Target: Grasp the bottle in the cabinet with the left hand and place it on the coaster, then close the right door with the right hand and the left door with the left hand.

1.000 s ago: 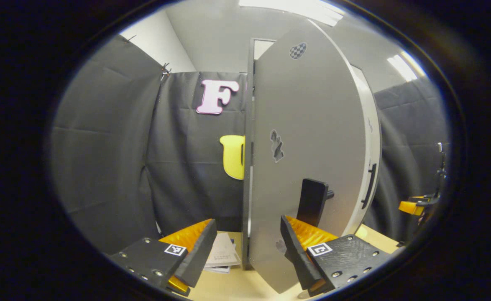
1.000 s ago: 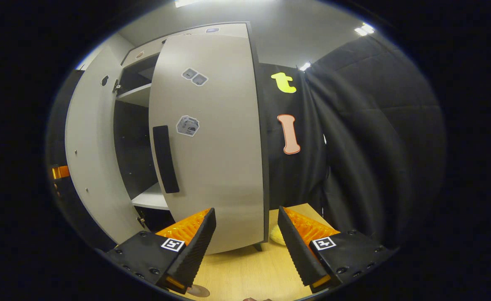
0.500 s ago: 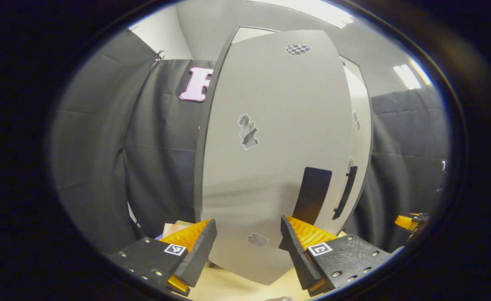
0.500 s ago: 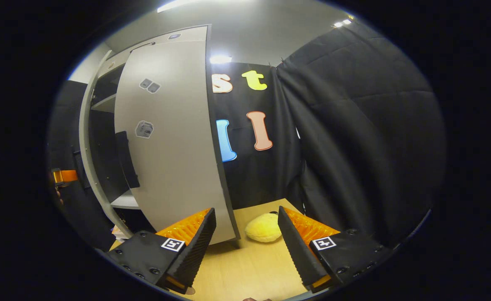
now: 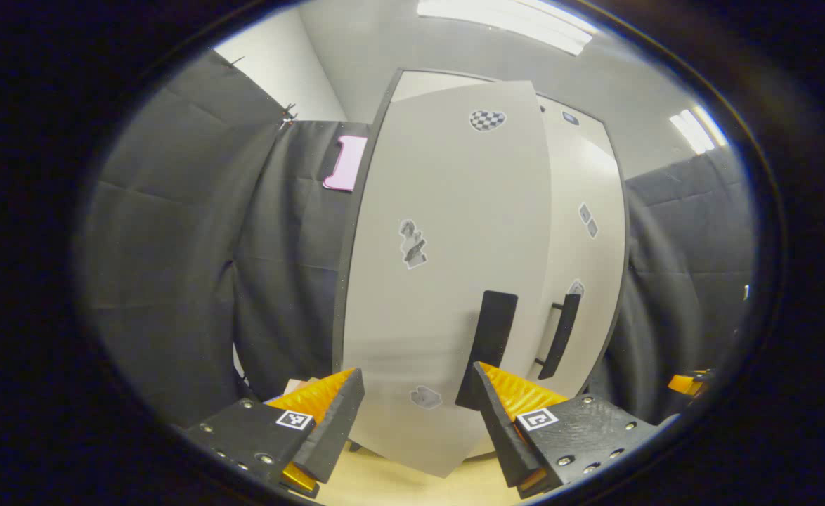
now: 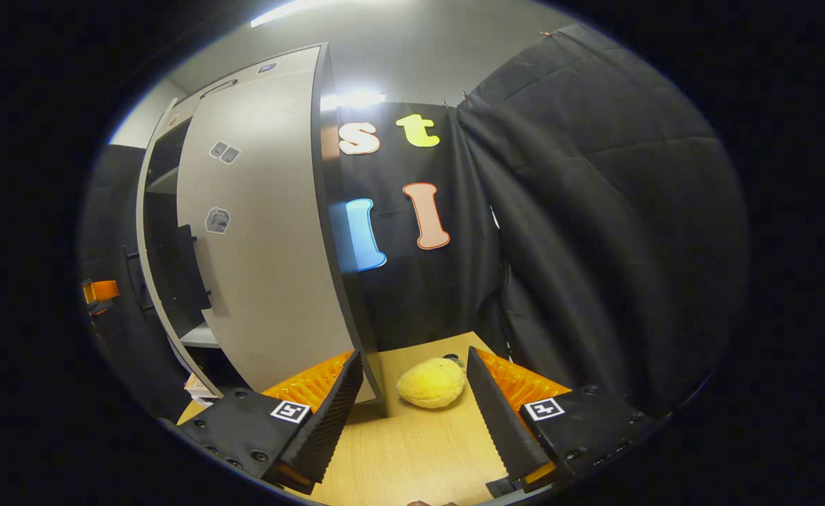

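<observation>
The grey cabinet's left door stands almost shut right in front of my left gripper, which is open and holds nothing. Its black handle is just above the right finger. Beside it the right door looks shut, with its own handle. In the right gripper view the right door is at the left, and a dark gap with a shelf shows between it and the left door's edge. My right gripper is open over the wooden table, apart from the door.
A yellow plush toy lies on the table just past my right fingertips, near the cabinet's right corner. Some papers lie by the cabinet's foot. Black cloth walls close in behind and beside the cabinet.
The left door has swung from wide open to nearly shut ahead of my left gripper. My right gripper has turned right, away from the right door, bringing the yellow toy into view.
</observation>
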A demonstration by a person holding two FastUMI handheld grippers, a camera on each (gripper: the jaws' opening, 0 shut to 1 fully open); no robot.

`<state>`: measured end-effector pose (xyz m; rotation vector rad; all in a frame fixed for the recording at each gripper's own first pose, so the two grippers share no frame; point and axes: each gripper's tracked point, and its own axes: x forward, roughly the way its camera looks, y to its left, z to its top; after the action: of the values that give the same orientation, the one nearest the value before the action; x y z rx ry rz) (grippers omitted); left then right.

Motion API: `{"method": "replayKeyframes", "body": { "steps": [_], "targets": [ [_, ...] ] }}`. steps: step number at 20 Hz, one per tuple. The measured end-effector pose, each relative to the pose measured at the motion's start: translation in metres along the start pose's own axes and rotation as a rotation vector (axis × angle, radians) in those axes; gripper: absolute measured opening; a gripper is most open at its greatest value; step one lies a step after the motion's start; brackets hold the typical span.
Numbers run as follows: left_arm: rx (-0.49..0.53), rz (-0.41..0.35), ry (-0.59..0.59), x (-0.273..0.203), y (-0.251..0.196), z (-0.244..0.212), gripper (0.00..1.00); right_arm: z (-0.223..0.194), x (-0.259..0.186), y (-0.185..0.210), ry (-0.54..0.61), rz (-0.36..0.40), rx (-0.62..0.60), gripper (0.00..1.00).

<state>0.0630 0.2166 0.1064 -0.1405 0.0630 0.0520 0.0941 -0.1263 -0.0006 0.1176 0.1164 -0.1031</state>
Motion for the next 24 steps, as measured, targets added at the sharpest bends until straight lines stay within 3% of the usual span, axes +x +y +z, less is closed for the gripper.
{"method": "replayKeyframes", "body": {
  "steps": [4, 8, 9, 11, 15, 19, 24],
  "targets": [
    [0.045, 0.067, -0.053, -0.034, 0.004, 0.017, 0.89, 0.008, 0.016, 0.01, 0.004, 0.082, 0.011, 0.95],
    [0.072, 0.06, -0.13, -0.072, 0.003, 0.043, 0.92, 0.036, 0.026, 0.029, -0.052, 0.146, -0.017, 0.95],
    [0.079, 0.055, -0.148, -0.08, 0.003, 0.049, 0.92, 0.047, 0.025, 0.037, -0.078, 0.164, -0.021, 0.91],
    [0.096, 0.049, -0.17, -0.091, 0.007, 0.059, 0.87, 0.067, 0.022, 0.05, -0.121, 0.191, -0.031, 0.96],
    [0.121, 0.039, -0.213, -0.106, 0.017, 0.073, 0.92, 0.09, 0.007, 0.074, -0.176, 0.217, -0.06, 0.95],
    [0.034, 0.03, -0.194, -0.115, 0.036, 0.056, 0.92, 0.093, -0.01, 0.1, -0.215, 0.221, -0.091, 0.95],
    [-0.011, -0.007, -0.118, -0.126, 0.056, 0.014, 0.92, 0.062, -0.026, 0.119, -0.174, 0.204, -0.116, 0.95]
  ]
}}
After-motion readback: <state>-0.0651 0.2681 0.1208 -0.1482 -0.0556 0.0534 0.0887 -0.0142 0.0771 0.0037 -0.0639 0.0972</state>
